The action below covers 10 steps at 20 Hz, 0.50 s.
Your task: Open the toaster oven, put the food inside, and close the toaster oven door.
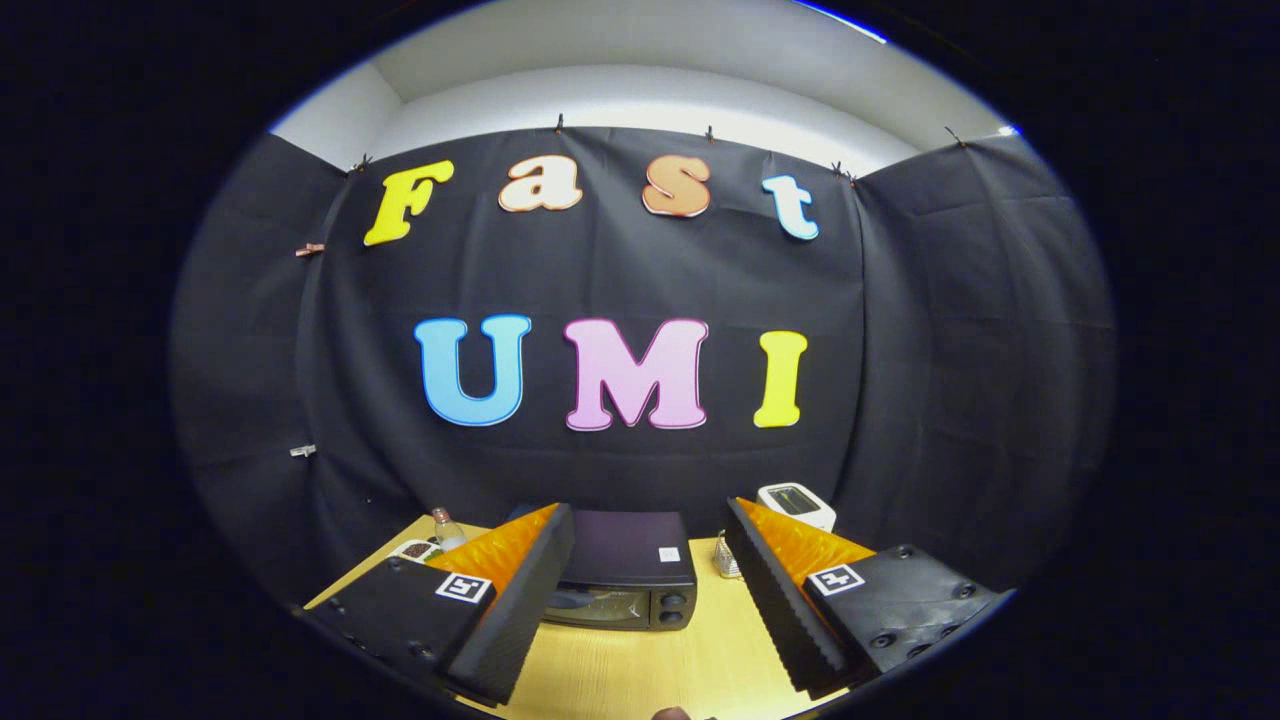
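A dark toaster oven (625,580) stands on the wooden table (700,660), seen from above and in front, just beyond my fingers. Its glass door faces me and looks closed, with two knobs (675,608) at its right side. My gripper (650,600) is held high above the table and is open, its two fingers spread wide with nothing between them. The left finger covers the oven's left part. A small plate with something dark on it (415,549) lies at the table's far left; I cannot tell what it holds.
A small bottle (447,528) stands at the far left by the plate. A white appliance (797,503) sits at the back right, beyond the right finger. A small wire object (727,560) lies right of the oven. Black cloth walls close in the table.
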Motion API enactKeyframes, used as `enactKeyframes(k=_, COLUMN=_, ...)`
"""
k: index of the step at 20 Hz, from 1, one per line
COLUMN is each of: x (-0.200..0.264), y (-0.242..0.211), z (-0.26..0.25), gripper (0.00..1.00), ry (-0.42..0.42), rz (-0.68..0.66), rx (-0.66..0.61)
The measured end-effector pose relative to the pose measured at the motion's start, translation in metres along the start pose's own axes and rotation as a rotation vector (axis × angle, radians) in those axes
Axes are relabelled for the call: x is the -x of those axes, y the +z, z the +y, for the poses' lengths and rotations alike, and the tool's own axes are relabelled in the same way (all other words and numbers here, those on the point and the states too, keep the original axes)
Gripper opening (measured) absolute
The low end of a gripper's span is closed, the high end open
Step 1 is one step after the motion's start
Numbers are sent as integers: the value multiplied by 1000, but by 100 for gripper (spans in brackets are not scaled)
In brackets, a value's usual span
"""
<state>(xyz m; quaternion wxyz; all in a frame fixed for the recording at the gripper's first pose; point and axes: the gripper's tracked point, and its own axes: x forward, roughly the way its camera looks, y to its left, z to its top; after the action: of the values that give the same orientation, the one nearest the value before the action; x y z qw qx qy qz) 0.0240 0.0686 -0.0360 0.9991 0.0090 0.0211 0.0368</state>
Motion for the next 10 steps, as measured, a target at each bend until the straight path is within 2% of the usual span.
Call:
enactKeyframes(k=5, x=28, y=39, z=-9, gripper=99, ry=16, rz=-67, rx=-10)
enactKeyframes(k=10, x=36, y=33, z=-20, gripper=99, ry=-3, rz=-54, rx=-9)
